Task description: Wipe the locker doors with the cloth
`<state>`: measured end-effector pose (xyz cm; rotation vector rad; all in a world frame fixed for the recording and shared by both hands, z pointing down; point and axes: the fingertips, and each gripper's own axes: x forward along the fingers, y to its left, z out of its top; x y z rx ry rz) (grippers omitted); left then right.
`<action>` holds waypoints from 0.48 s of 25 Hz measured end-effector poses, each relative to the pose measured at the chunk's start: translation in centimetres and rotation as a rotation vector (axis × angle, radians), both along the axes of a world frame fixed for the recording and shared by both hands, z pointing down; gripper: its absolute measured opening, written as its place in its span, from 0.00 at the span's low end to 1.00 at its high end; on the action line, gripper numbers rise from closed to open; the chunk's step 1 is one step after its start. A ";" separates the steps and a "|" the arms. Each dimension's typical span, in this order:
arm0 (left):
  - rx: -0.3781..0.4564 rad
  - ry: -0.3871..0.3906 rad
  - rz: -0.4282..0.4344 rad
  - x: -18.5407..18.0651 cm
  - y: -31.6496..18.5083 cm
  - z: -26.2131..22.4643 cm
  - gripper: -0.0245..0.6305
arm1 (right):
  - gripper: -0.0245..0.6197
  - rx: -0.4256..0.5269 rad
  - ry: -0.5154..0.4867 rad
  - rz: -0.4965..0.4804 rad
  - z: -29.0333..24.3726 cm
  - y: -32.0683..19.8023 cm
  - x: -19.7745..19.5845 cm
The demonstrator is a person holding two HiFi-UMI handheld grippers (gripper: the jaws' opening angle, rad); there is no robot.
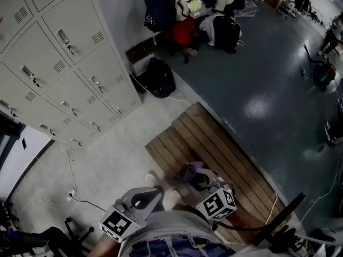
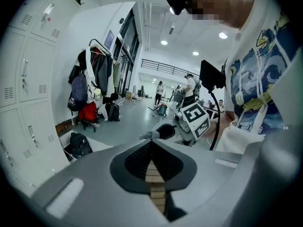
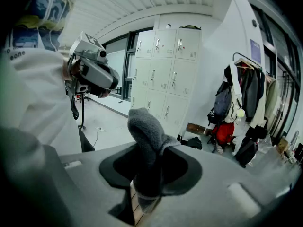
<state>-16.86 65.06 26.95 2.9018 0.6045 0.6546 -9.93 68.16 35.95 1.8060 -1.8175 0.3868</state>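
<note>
Head view: standing at a slatted wooden bench [image 1: 214,143], well apart from the locker doors [image 1: 64,63]. Grasping the grey cloth [image 3: 144,131] in the right gripper [image 3: 147,174], jaws clamped on its middle, bunched end poking up past them. Holding the left gripper [image 2: 152,149] pinched closed on nothing, low beside the right.

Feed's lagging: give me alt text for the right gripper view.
A grey cloth is clamped between the jaws of the right hand-held gripper, sticking up. Behind it, well apart, stand pale lockers with closed doors; a loaded coat rack is at right, the left hand-held gripper at upper left.
</note>
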 end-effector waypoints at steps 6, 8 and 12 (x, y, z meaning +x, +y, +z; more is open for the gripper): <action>-0.025 0.037 -0.048 1.7 -7.2 0.1 0.04 | 0.21 -0.026 0.031 -0.038 0.4 -6.6 2.0; -0.038 0.050 -0.080 2.5 -10.4 0.4 0.04 | 0.21 -0.041 0.036 -0.060 0.5 -9.4 2.8; -0.060 0.095 -0.114 4.4 -17.2 -0.9 0.04 | 0.22 -0.070 0.066 -0.117 -0.8 -16.7 5.2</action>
